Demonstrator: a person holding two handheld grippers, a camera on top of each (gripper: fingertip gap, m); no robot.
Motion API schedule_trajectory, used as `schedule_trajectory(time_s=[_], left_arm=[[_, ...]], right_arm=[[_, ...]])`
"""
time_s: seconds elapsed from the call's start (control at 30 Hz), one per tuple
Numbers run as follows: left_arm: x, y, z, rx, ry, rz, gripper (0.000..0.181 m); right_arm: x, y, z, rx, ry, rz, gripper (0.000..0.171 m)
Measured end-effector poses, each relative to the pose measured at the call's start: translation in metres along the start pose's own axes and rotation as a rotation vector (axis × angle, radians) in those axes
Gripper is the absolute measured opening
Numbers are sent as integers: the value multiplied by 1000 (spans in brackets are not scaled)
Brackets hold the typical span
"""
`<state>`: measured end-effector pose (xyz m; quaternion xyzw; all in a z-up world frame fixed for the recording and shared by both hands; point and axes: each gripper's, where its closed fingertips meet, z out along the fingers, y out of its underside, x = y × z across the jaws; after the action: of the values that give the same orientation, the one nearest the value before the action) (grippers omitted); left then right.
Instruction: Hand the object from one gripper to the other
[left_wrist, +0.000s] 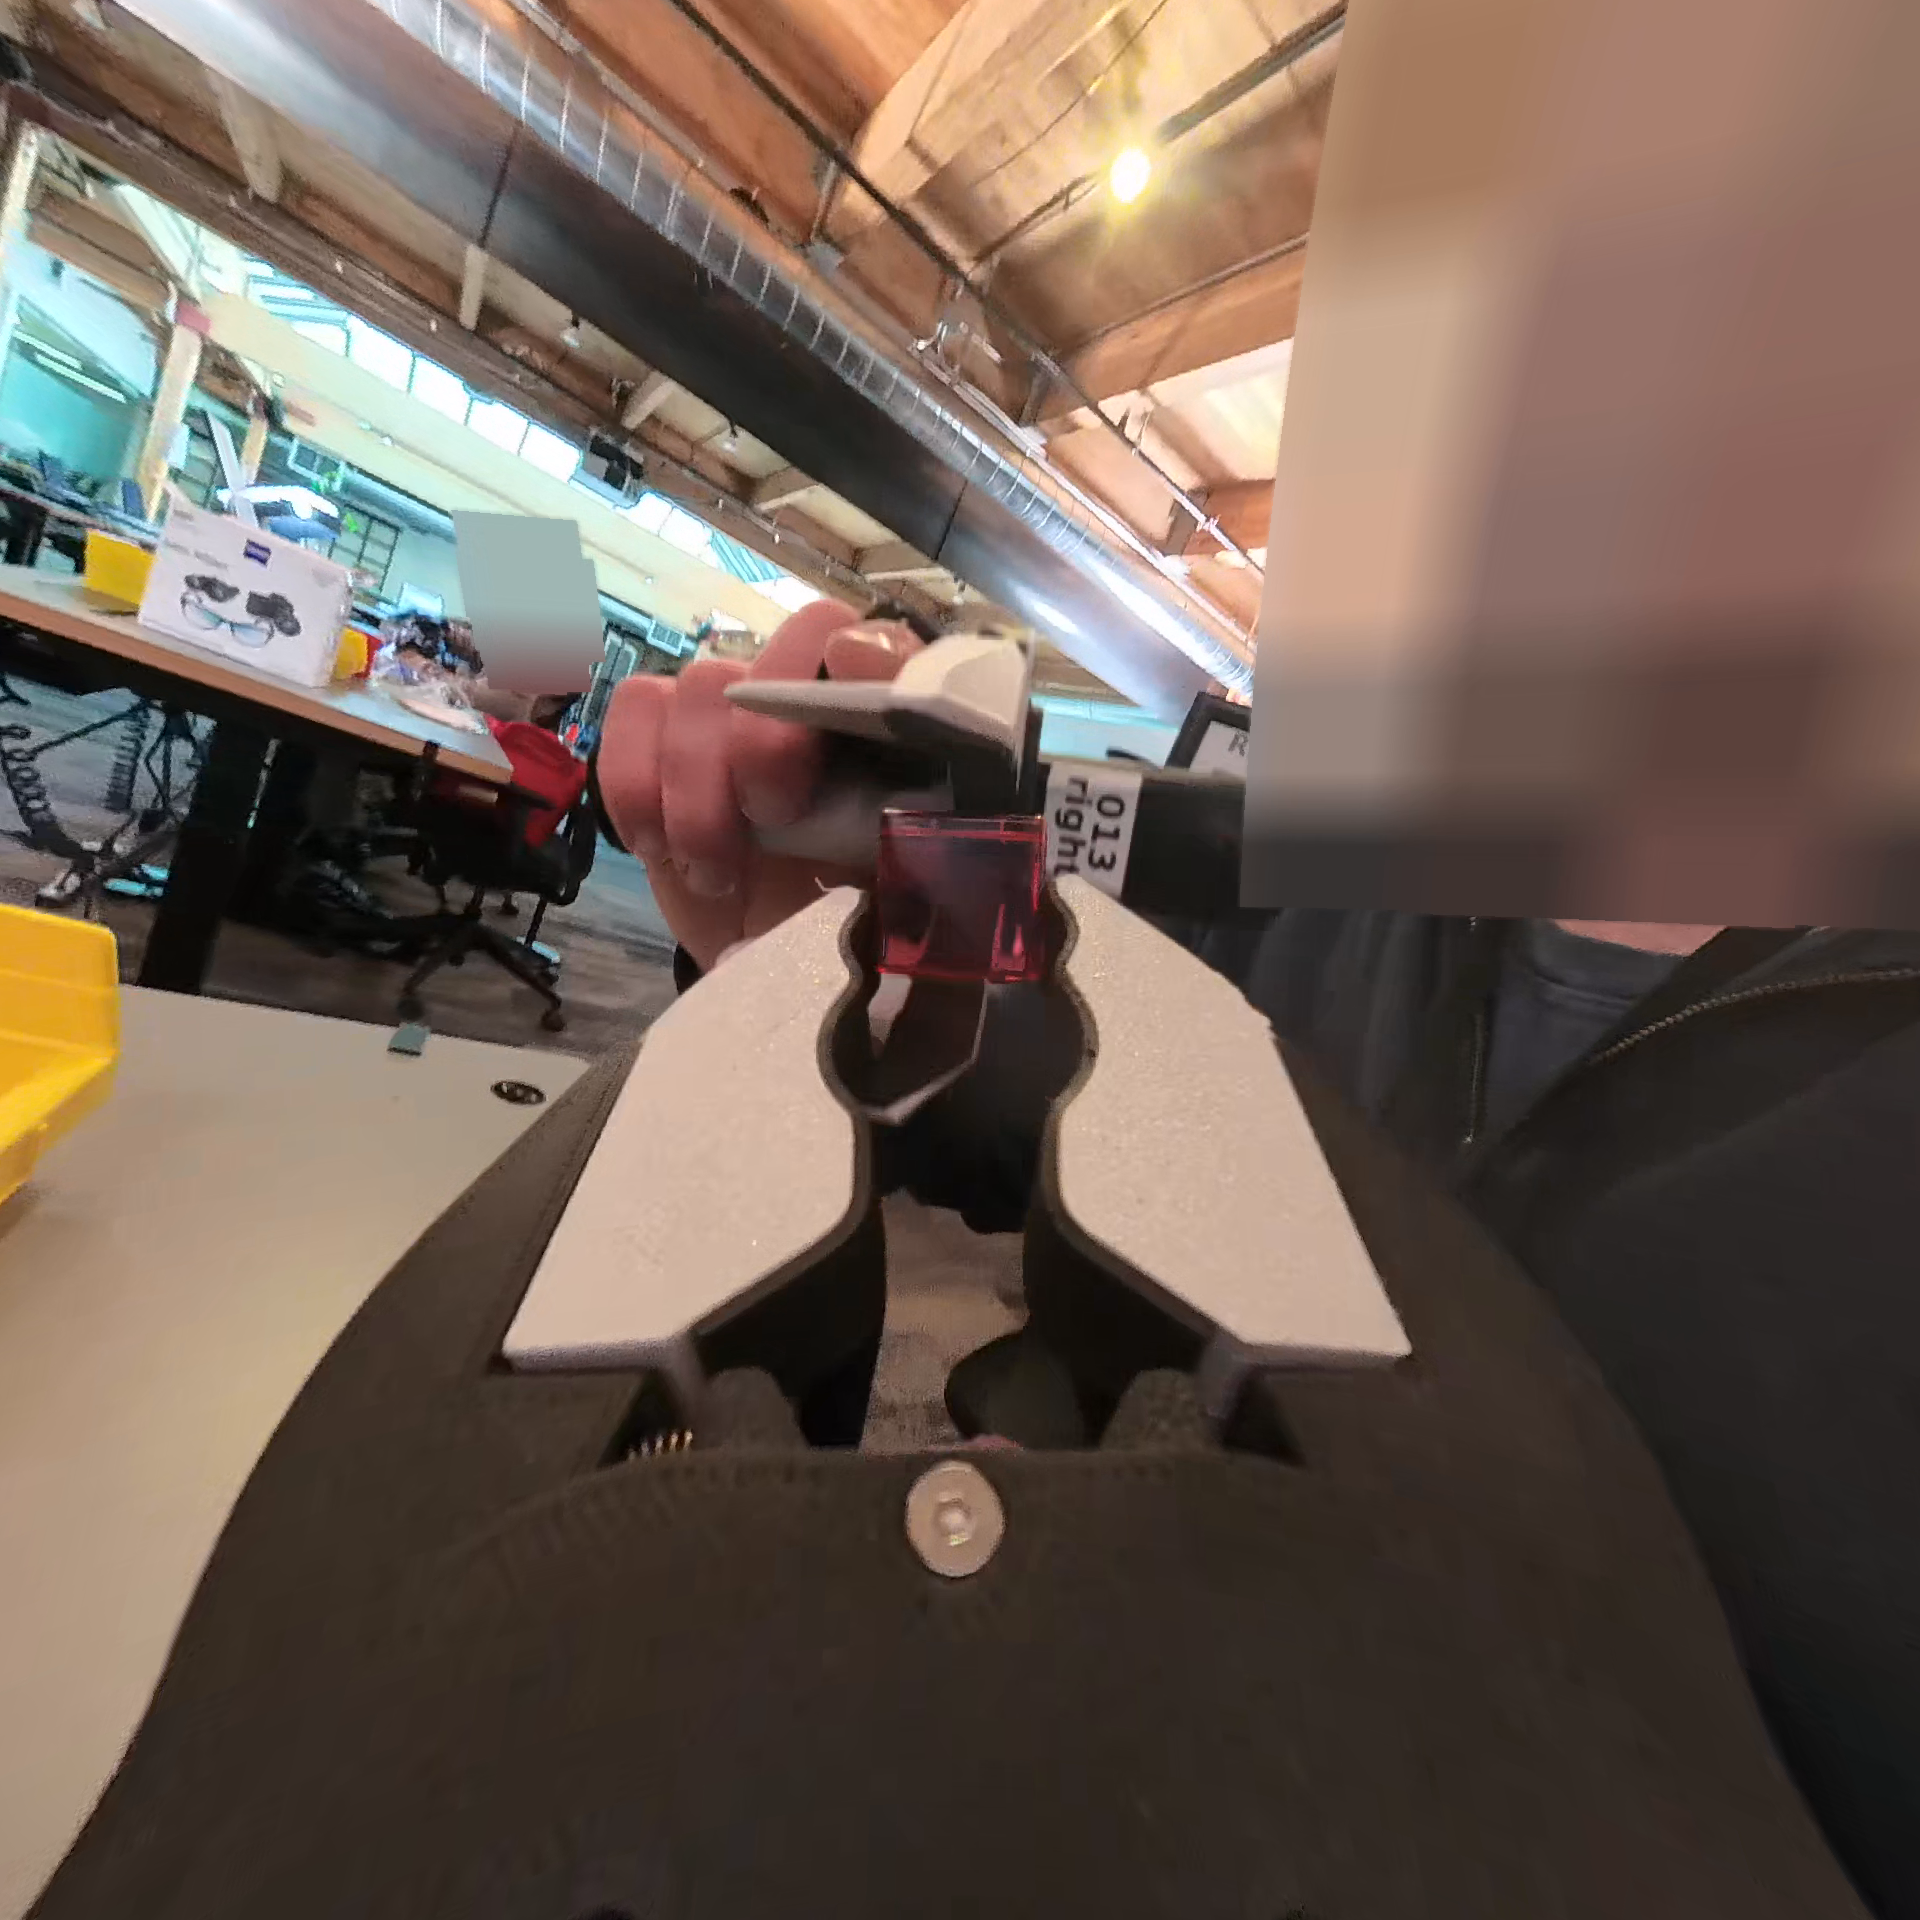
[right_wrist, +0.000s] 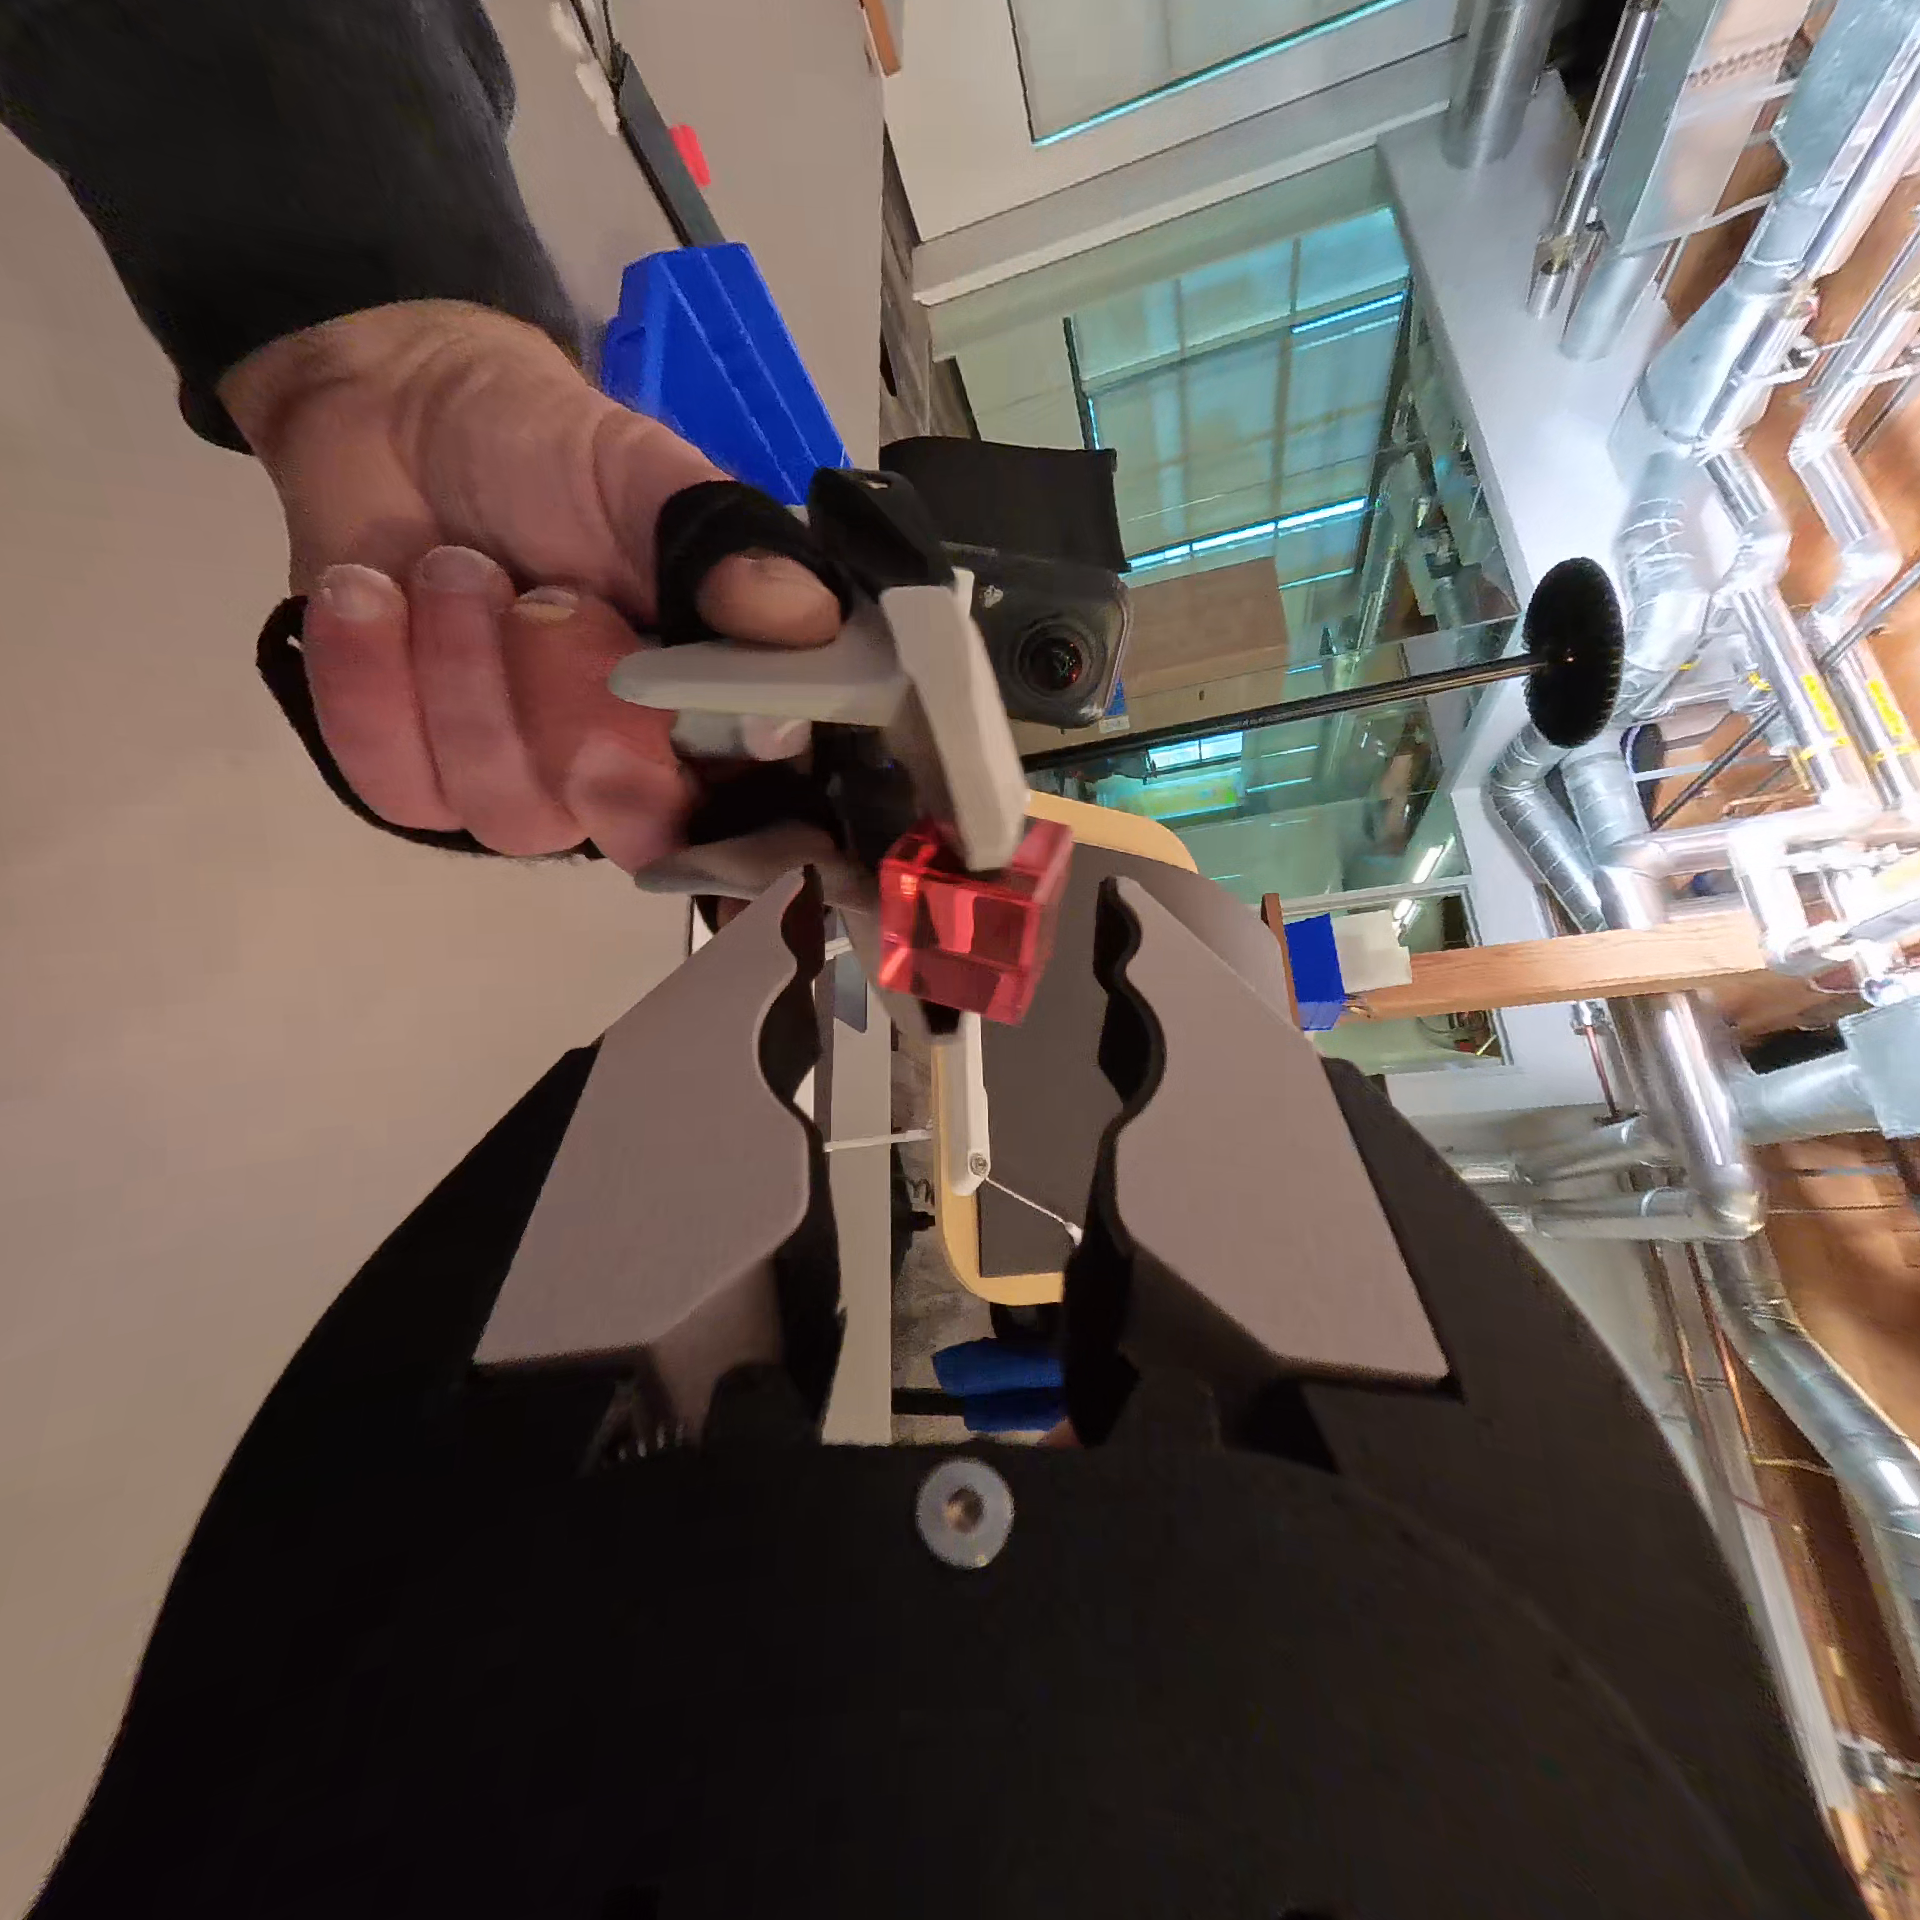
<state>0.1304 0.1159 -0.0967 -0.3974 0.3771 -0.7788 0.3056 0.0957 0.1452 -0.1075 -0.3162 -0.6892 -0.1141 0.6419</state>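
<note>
A clear red cube (left_wrist: 961, 899) is held in the air between the tips of my left gripper (left_wrist: 961, 920), which is shut on its two sides. My right gripper's grey fingers (left_wrist: 935, 686) show edge-on above and below the cube, with a hand behind them. In the right wrist view the cube (right_wrist: 971, 925) sits between the spread tips of my right gripper (right_wrist: 961, 904), with a gap on each side. The left gripper's finger (right_wrist: 951, 727) presses on the cube's top face there, and a hand holds that gripper.
A grey table (left_wrist: 208, 1299) lies below at the left with a yellow bin (left_wrist: 42, 1039) on it. A person in a dark jacket (left_wrist: 1662, 1247) is close on the right. A blue bin (right_wrist: 727, 353) stands on the table behind the left hand. Left and right tips are no more than a few centimetres apart.
</note>
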Motion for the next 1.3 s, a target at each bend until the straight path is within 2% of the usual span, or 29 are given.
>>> schedule_trajectory(time_s=[0.1, 0.17, 0.4, 0.5, 0.6, 0.67, 0.73, 0.87, 0.97, 1.13, 1.3], left_arm=[[-1, -6, -1, 62, 15, -7, 29], [-4, -3, 0, 64, 15, -10, 29], [-7, -1, 0, 71, 4, -19, 28], [-13, 0, -1, 39, -74, 39, 32], [-24, 4, -10, -68, -280, 215, 48], [-26, 3, -18, -126, -396, 353, 48], [-28, 6, -23, -243, -526, 558, 49], [-38, 9, -25, -530, -755, 1011, 53], [-46, 2, -24, -656, -891, 1275, 56], [-51, 12, -14, -790, -932, 1507, 57], [-48, 10, -11, -750, -929, 1543, 35]], right_arm=[[1, 1, 3, -22, 52, 12, 43], [4, 3, 1, -25, 74, 31, 26], [-2, 6, 2, -42, -17, 100, 25], [-4, 11, 1, -26, -94, 218, 26], [-7, 17, -3, -1, -195, 391, 25], [-11, 20, -5, 26, -283, 531, 25], [-21, 24, -7, 34, -419, 693, 25], [-29, 26, -7, 20, -586, 896, 25], [-30, 25, -4, 38, -658, 1037, 25], [-25, 16, -7, 191, -749, 1287, 25], [-31, 2, -13, 331, -871, 1429, 25]])
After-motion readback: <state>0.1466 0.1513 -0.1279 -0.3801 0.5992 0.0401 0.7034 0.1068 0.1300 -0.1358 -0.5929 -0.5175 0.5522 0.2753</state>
